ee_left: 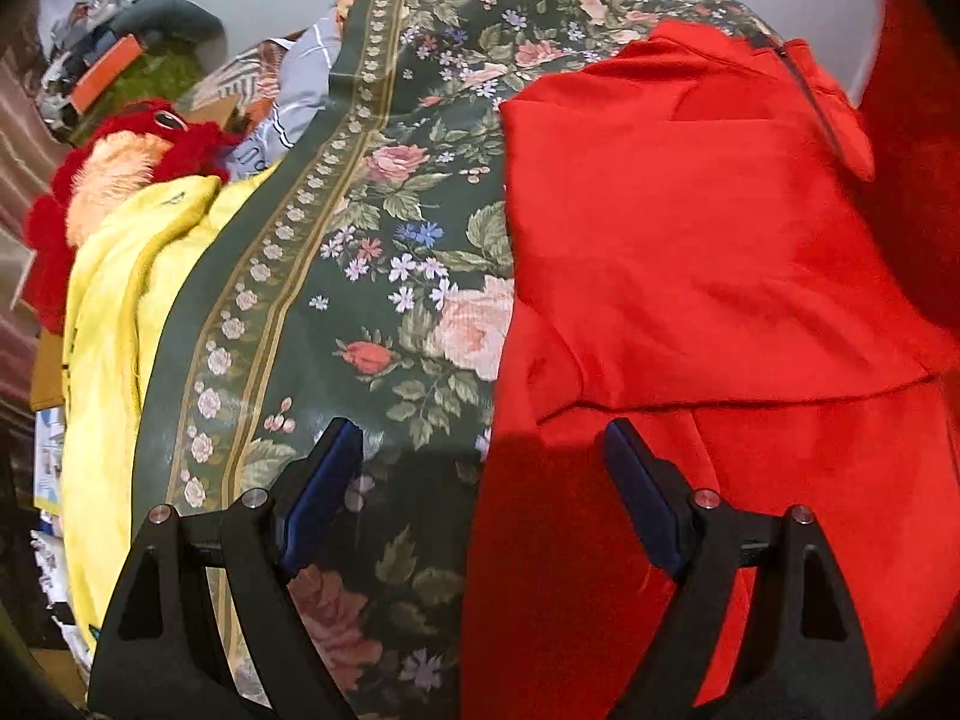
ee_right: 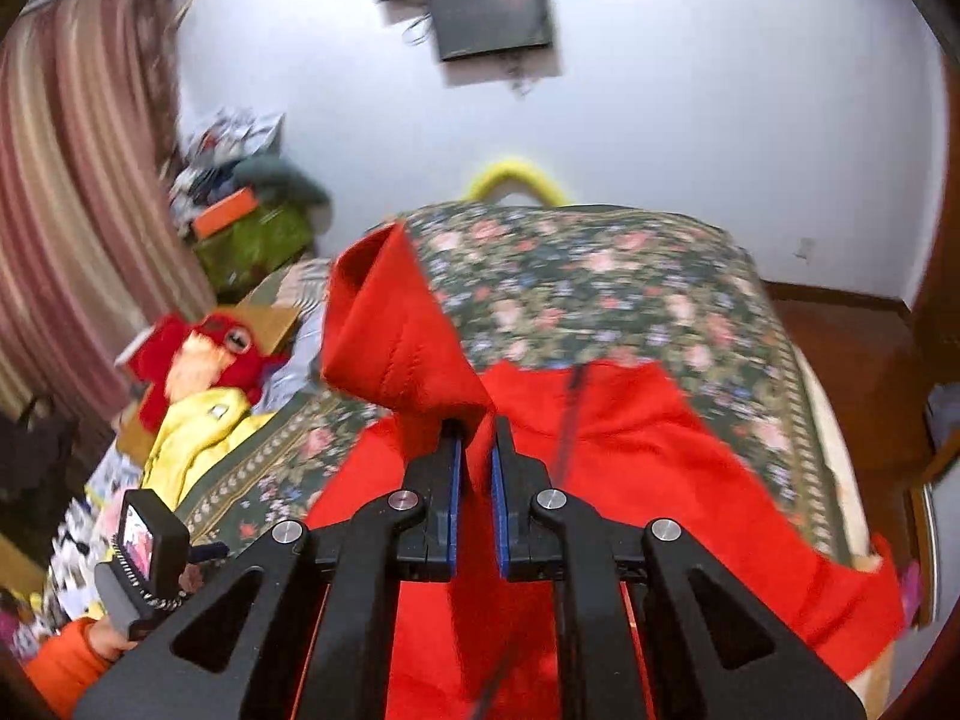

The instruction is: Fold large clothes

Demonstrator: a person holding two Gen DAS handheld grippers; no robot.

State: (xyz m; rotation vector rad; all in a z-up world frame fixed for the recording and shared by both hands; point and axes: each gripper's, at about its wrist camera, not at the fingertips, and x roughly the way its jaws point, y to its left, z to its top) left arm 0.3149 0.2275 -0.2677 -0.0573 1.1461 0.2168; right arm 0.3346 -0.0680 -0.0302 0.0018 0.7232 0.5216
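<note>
The red garment (ee_left: 690,252) lies spread on the bed (ee_left: 372,252), over the floral bedspread and toward the bed's right edge, with a folded panel already lying across its upper part. In the right wrist view its lower hem spills past the right edge of the bed.

The right gripper (ee_right: 476,450) is closed on a raised fold of the red garment (ee_right: 630,438); the cloth stands up from between the 2 blue pads in a loose, tube-like flap. The left gripper (ee_left: 480,438) hangs with its jaws spread wide and empty, straddling the garment's left edge where red cloth meets bedspread.

Risks, as I judge them:
- The pinch looks shallow, taken near the edge of the fold, so a quick pull could slide the cloth out of the pads.
- With only 1 gripper holding, the lifted section may twist or drag the flat layers beneath, undoing the panel already laid.
- The hem overhanging the right edge could pull the garment toward the floor.
- The yellow garment (ee_left: 120,300) and red plush toy (ee_left: 120,162) crowd the bed's left edge, leaving little room there.
</note>
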